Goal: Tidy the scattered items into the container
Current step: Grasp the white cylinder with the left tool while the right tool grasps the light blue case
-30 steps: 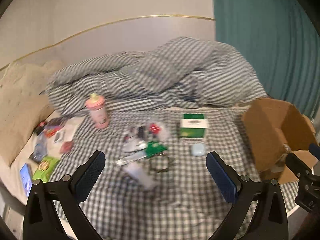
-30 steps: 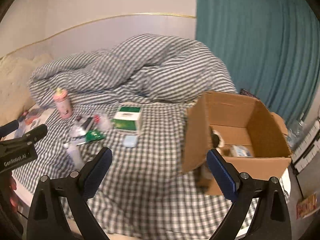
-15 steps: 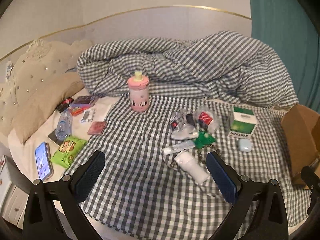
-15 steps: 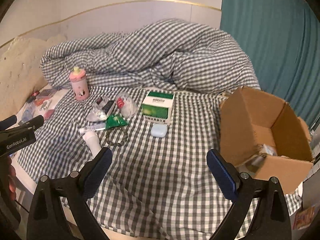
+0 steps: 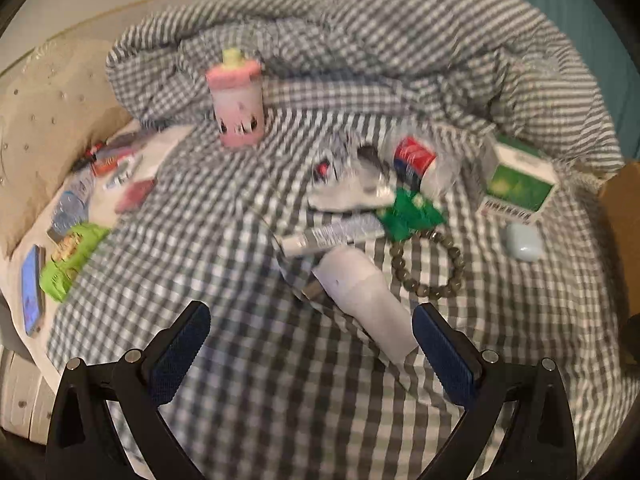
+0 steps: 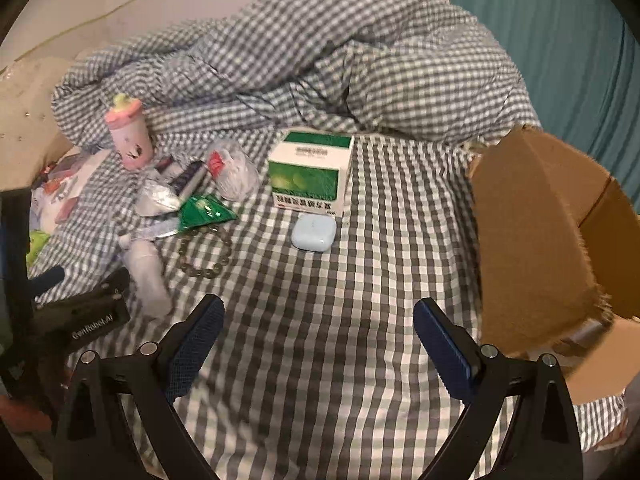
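Observation:
Scattered items lie on a checked bedsheet: a white bottle (image 5: pixel 366 304), a bead bracelet (image 5: pixel 427 264), a white tube (image 5: pixel 332 235), a green packet (image 5: pixel 410 212), a green-and-white box (image 5: pixel 516 182), a pale blue earbud case (image 5: pixel 523 242) and a pink cup (image 5: pixel 238 104). My left gripper (image 5: pixel 310 354) is open and empty, just short of the white bottle. My right gripper (image 6: pixel 318 344) is open and empty above the sheet, in front of the earbud case (image 6: pixel 313 233) and box (image 6: pixel 310 174). The cardboard box (image 6: pixel 556 240) stands open at the right.
A rumpled checked duvet (image 6: pixel 320 60) is piled behind the items. A phone (image 5: pixel 31 290), a green snack bag (image 5: pixel 70 256) and small packets lie at the left by a beige headboard (image 5: pixel 44 120). A teal curtain (image 6: pixel 560 40) hangs at the right. My left gripper's body (image 6: pixel 80 316) shows in the right wrist view.
Both grippers have moved forward and down toward the items, which now look larger. The left view has swung further left off the cardboard box. Both stay open.

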